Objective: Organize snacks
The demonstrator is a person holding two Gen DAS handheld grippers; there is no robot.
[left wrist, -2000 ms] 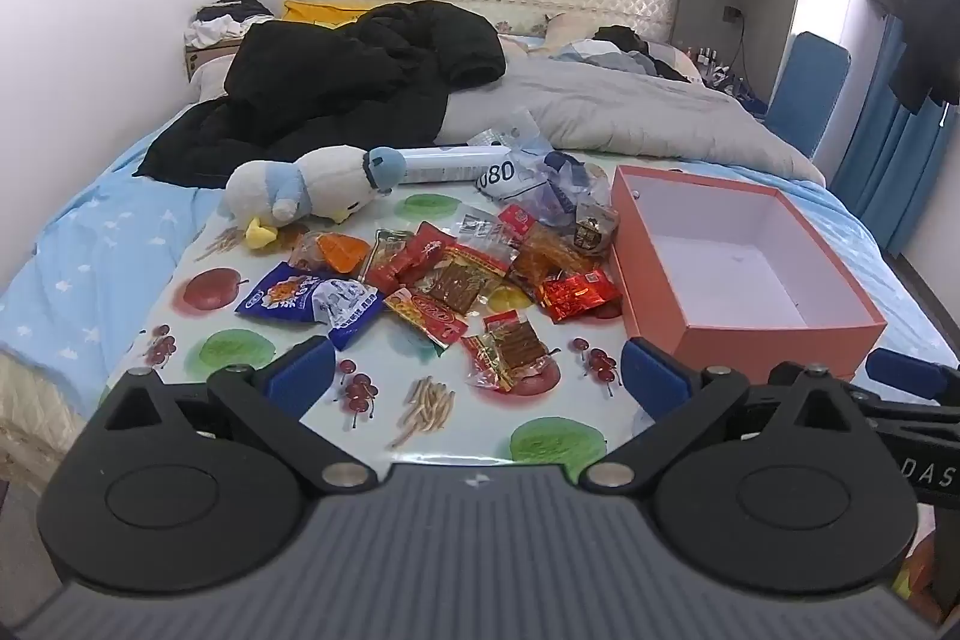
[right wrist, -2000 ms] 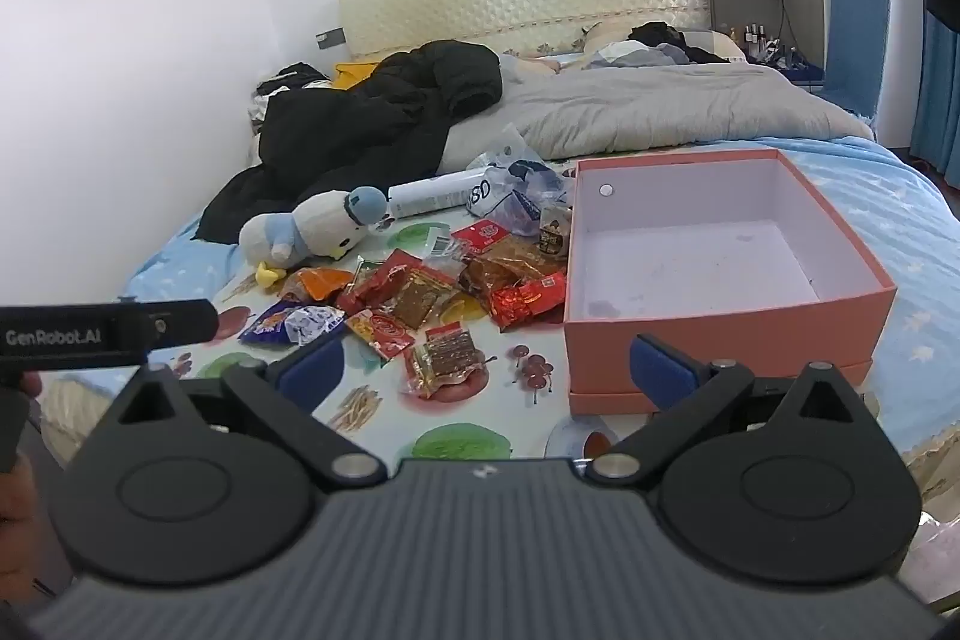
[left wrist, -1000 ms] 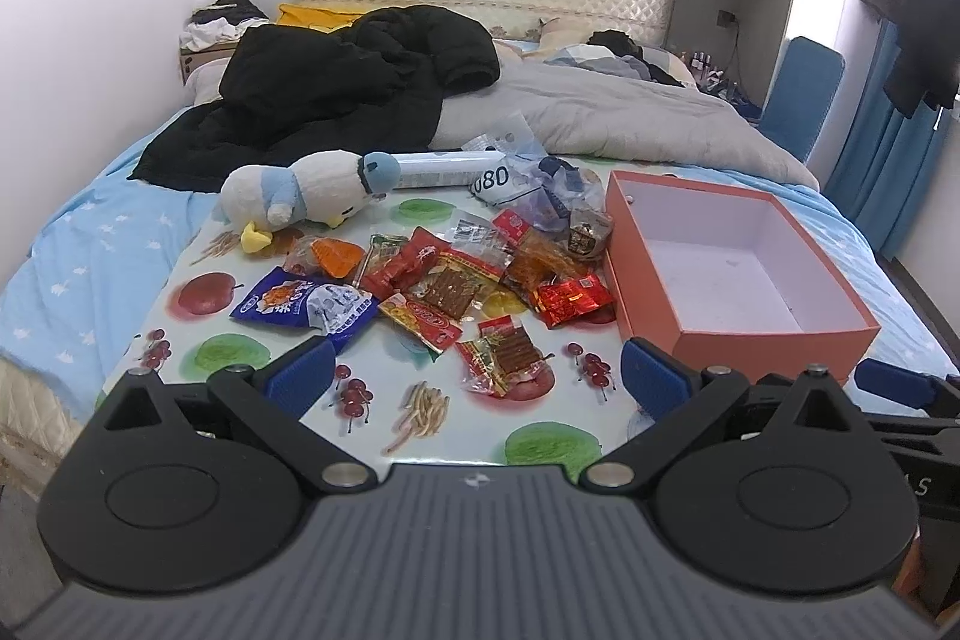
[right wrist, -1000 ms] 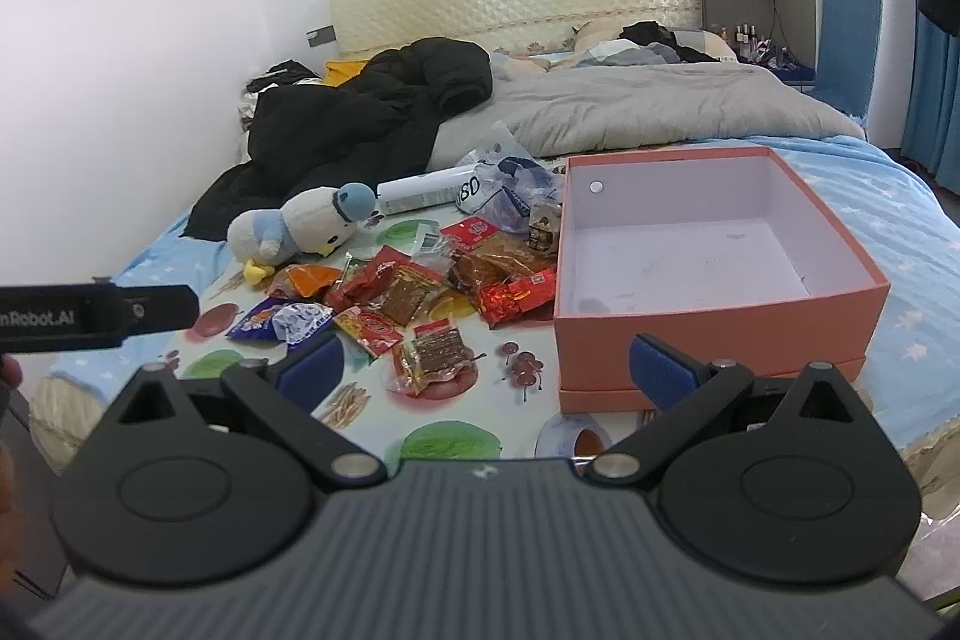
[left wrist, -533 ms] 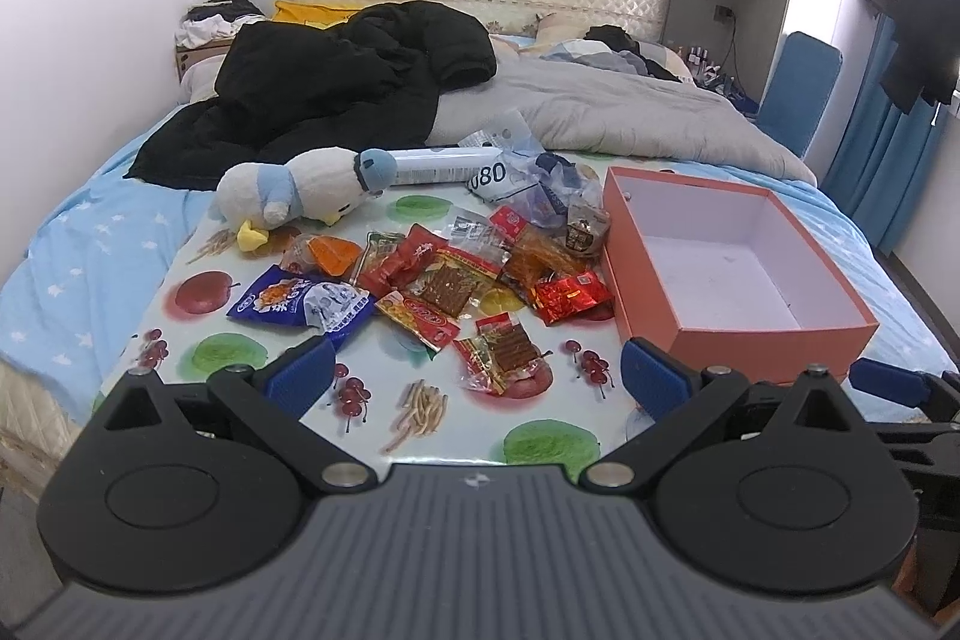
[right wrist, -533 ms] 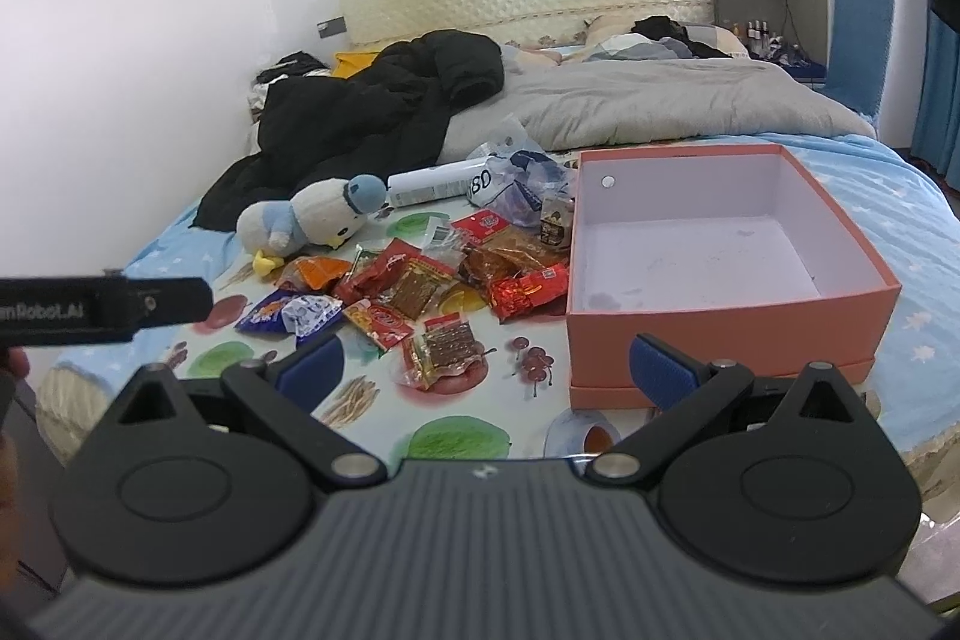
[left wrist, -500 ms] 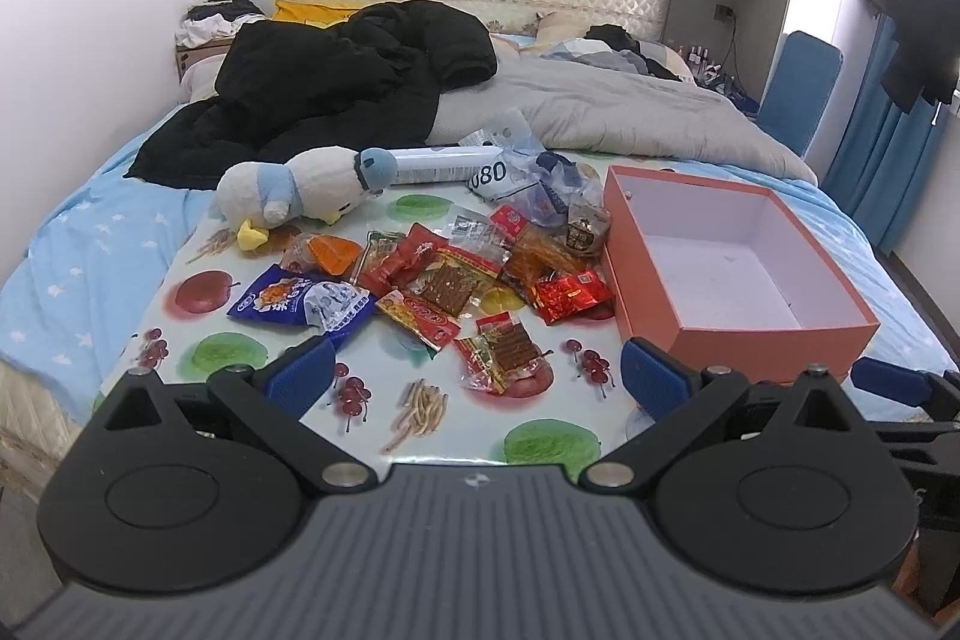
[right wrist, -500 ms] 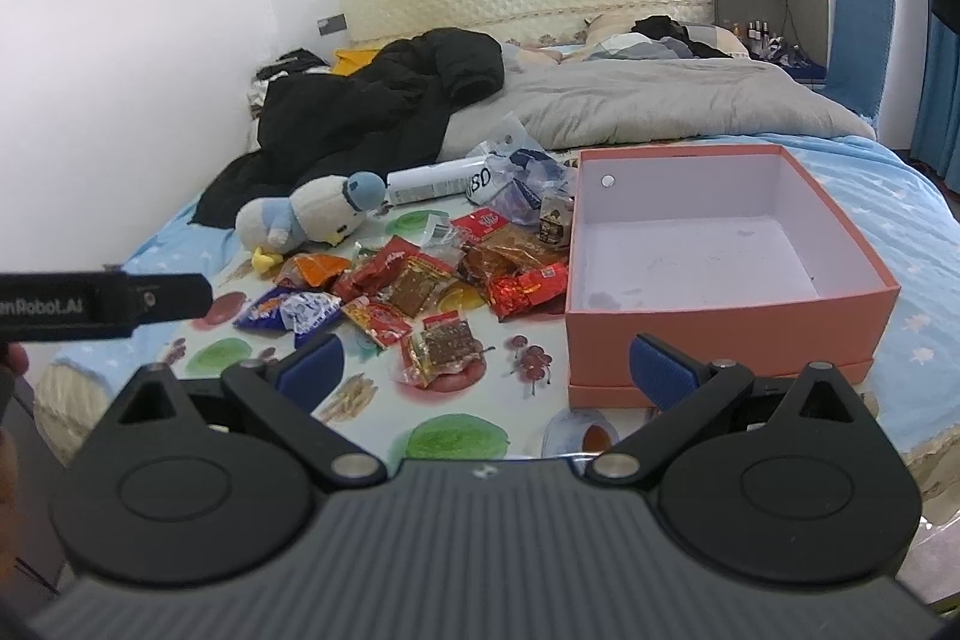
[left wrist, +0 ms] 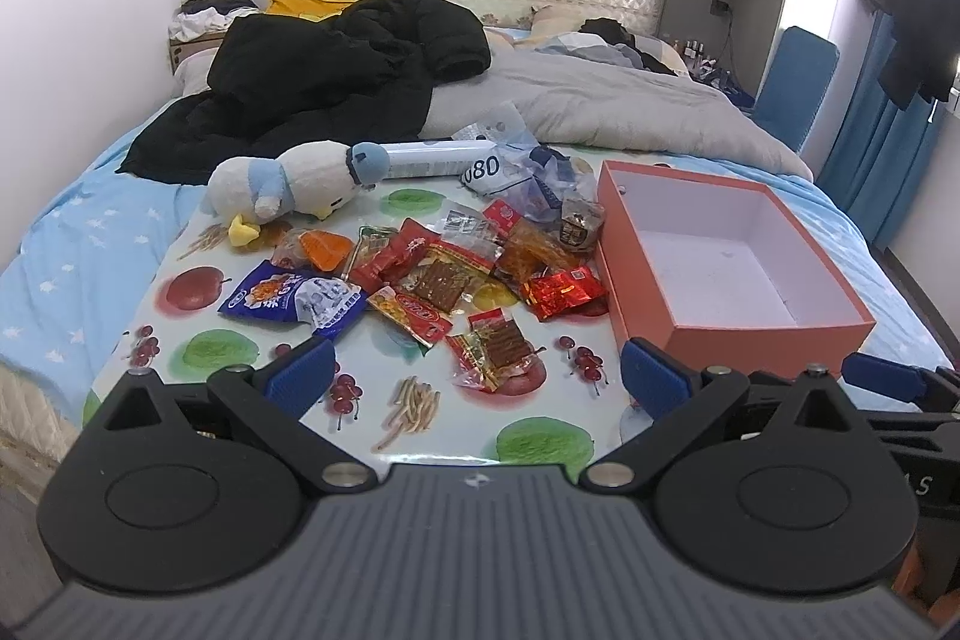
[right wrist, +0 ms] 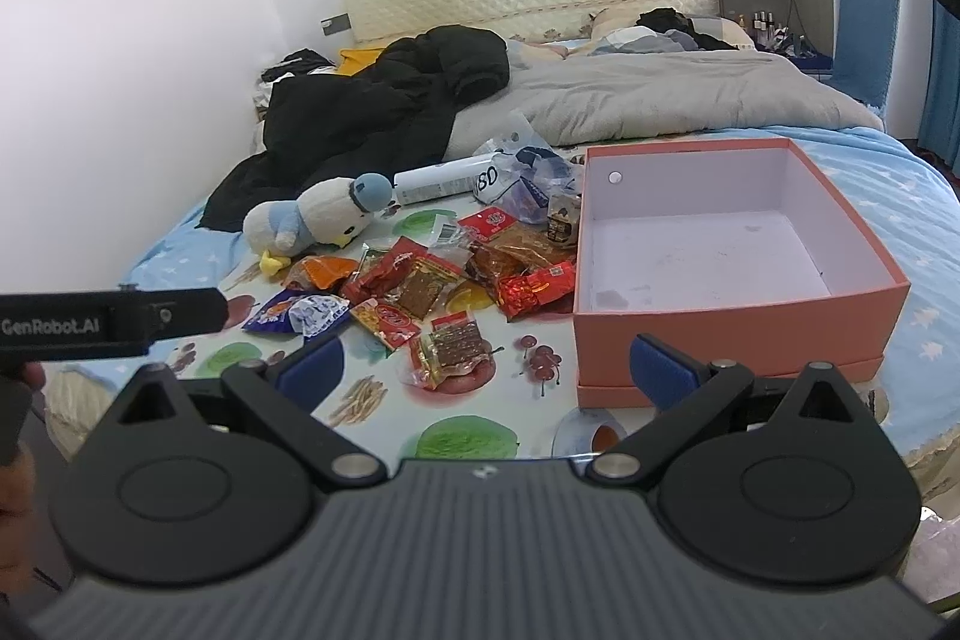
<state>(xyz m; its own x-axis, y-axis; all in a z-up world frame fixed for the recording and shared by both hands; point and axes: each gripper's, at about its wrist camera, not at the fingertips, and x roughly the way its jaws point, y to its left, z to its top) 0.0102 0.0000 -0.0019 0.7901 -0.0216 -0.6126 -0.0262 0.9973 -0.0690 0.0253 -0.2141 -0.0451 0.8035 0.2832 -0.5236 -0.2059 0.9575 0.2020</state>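
Several snack packets lie in a loose pile (left wrist: pixel 444 274) on a fruit-print mat (left wrist: pixel 534 442) on the bed; the pile also shows in the right wrist view (right wrist: pixel 432 286). An open, empty orange box (left wrist: pixel 720 322) stands to their right, also in the right wrist view (right wrist: pixel 738 328). A blue packet (left wrist: pixel 294 301) lies at the pile's left; a red-and-clear packet (left wrist: pixel 498 340) lies nearest me. My left gripper (left wrist: pixel 474 379) is open and empty, short of the mat's near edge. My right gripper (right wrist: pixel 486 367) is open and empty, facing the box's near corner.
A plush duck (left wrist: pixel 288 187), a white tube (left wrist: pixel 438 159) and a clear plastic bag (left wrist: pixel 528 178) lie behind the snacks. A black coat (left wrist: pixel 336 82) and grey duvet (left wrist: pixel 606 106) cover the bed beyond. A blue chair (left wrist: pixel 798 76) stands at right.
Both grippers have drifted slightly, so the views shifted a little. Nothing on the mat has moved, and both grippers stay open.
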